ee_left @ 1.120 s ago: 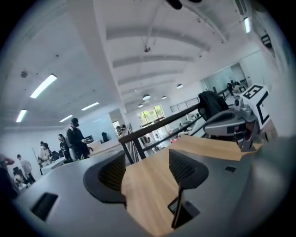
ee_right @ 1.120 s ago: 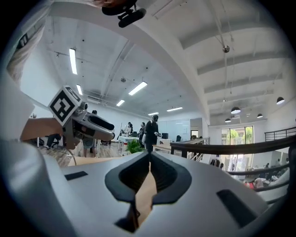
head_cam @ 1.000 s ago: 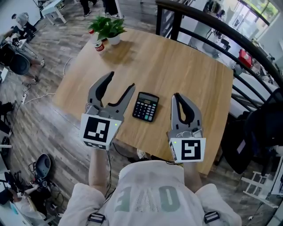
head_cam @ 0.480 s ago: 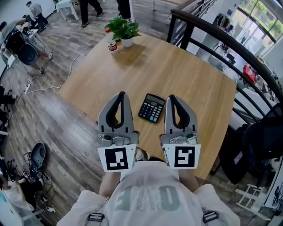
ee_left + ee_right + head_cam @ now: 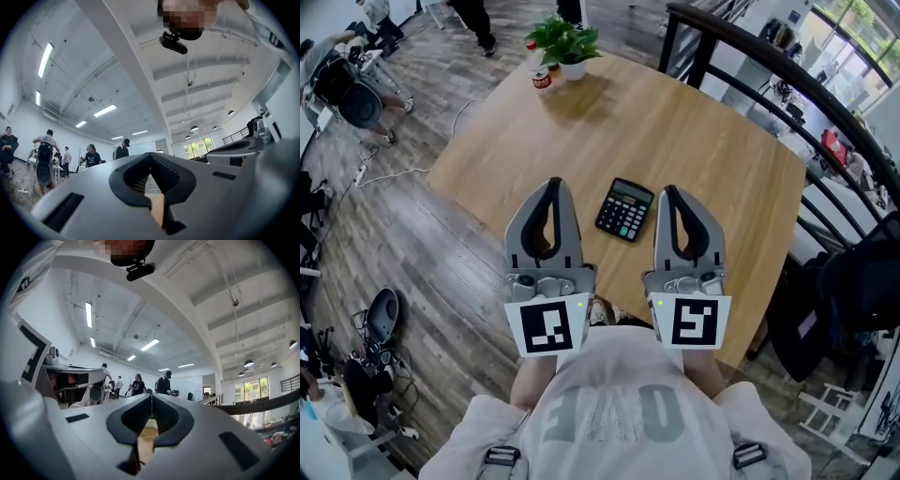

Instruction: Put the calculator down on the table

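- The small black plastic calculator [image 5: 624,209], flat, with rows of keys and a pale display, lies keys-up on the light wooden table [image 5: 722,141], not far from its near edge. Nothing touches it.
- The grey left gripper [image 5: 553,183] has its jaws together, with nothing between them.
- The grey right gripper [image 5: 671,191] is closed and empty in the same way.
- In the head view the calculator shows between the two gripper tips, apart from both.
- I judge the calculator to be light, stiff and thin. Its smooth shell could slip between the pads.
- The display and keys are probably its weak parts, so the best hold would be on the two long side edges, near the middle of their length, so that it does not tip.
- Because it lies flat, the jaws would need to come very low to catch these thin edges.
- The putting down seems already done.
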`<action>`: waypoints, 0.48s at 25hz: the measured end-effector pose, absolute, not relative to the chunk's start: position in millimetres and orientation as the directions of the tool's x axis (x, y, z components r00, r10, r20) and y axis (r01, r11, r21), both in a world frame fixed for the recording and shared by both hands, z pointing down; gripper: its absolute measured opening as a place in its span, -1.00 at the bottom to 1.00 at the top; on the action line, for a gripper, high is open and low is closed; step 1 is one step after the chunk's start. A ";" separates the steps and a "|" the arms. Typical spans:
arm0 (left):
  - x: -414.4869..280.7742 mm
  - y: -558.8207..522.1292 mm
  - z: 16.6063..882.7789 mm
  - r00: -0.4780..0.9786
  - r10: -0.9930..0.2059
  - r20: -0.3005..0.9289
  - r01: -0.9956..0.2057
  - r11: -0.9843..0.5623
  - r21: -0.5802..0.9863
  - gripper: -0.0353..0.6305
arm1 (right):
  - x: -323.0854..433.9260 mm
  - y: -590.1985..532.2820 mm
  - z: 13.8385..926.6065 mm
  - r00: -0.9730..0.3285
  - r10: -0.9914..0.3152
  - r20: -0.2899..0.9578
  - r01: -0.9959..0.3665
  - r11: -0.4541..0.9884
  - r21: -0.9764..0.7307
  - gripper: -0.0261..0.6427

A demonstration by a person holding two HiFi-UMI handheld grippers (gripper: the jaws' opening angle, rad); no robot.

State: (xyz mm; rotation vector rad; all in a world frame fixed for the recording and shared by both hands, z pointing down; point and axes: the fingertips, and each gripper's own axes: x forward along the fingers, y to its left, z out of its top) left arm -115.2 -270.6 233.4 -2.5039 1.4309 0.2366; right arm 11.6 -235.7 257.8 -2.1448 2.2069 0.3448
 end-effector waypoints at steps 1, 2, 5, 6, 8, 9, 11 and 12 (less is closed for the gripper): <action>-115.9 -270.1 233.4 0.503 -0.824 -0.262 -0.864 -0.485 -0.133 -0.87 | 12.6 -234.9 258.0 -0.038 -0.981 -0.188 -0.992 0.014 0.128 -0.86; -116.4 -269.8 233.4 0.501 -0.825 -0.263 -0.866 -0.483 -0.133 -0.87 | 13.6 -234.2 258.3 -0.036 -0.981 -0.189 -0.992 0.012 0.129 -0.86; -117.7 -268.6 232.0 0.498 -0.825 -0.269 -0.867 -0.480 -0.131 -0.87 | 15.3 -232.7 260.0 -0.029 -0.982 -0.184 -0.991 0.004 0.132 -0.86; -118.0 -268.1 231.3 0.497 -0.824 -0.272 -0.868 -0.480 -0.131 -0.87 | 15.5 -232.4 260.5 -0.027 -0.983 -0.182 -0.991 0.003 0.133 -0.86; -118.1 -267.2 230.0 0.496 -0.824 -0.275 -0.868 -0.478 -0.135 -0.87 | 15.9 -231.6 261.3 -0.024 -0.984 -0.178 -0.991 0.000 0.131 -0.86; -117.9 -266.8 229.7 0.496 -0.823 -0.276 -0.868 -0.477 -0.138 -0.87 | 16.3 -231.3 261.8 -0.022 -0.984 -0.176 -0.992 -0.001 0.130 -0.86; -118.0 -266.6 229.4 0.495 -0.824 -0.275 -0.869 -0.474 -0.141 -0.87 | 16.8 -231.2 262.6 -0.020 -0.985 -0.172 -0.991 -0.003 0.131 -0.86; -118.4 -266.6 229.4 0.493 -0.825 -0.275 -0.870 -0.473 -0.140 -0.87 | 17.0 -231.3 262.9 -0.019 -0.985 -0.170 -0.991 -0.004 0.133 -0.86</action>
